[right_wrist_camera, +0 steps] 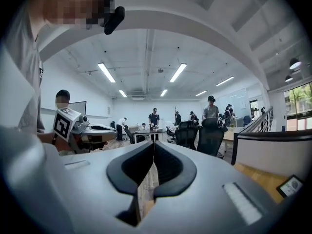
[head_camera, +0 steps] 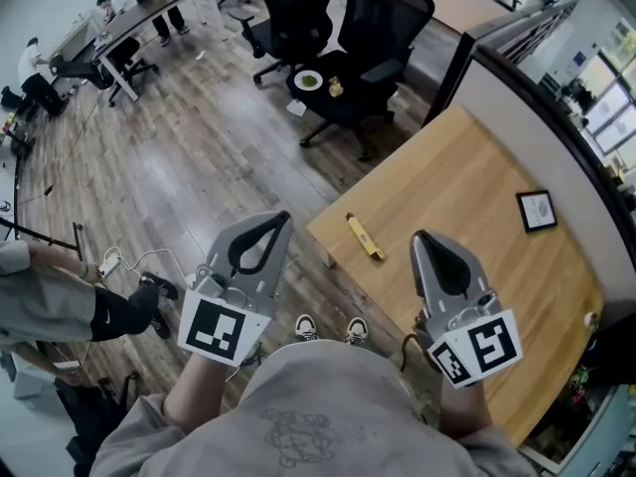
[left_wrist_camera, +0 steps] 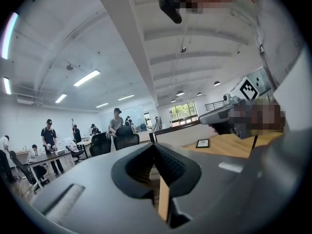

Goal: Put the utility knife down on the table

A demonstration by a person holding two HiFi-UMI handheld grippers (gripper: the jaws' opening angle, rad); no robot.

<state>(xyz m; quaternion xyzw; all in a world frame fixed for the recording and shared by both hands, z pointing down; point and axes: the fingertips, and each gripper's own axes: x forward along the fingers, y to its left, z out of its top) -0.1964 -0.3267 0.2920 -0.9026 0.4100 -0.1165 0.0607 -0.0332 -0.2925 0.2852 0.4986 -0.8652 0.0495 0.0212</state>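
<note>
1. The wooden tabletop [head_camera: 467, 187] filled the frame's right.
2. A black office chair [head_camera: 383, 23], top centre, carried a white plate [head_camera: 300, 76] holding something green.
3. The left gripper [head_camera: 282, 219] and right gripper [head_camera: 419, 237], lower centre, were clenched on nothing.
4. The yellow utility knife [head_camera: 364, 237] lay on the tabletop between them, touching neither.
5. A black-framed card [head_camera: 537, 211] lay farther right.

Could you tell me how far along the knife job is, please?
Done: the yellow utility knife lies on the light wooden table, clear of both grippers. In hand: nothing; the left gripper and right gripper are shut and empty. Left: nothing visible.
</note>
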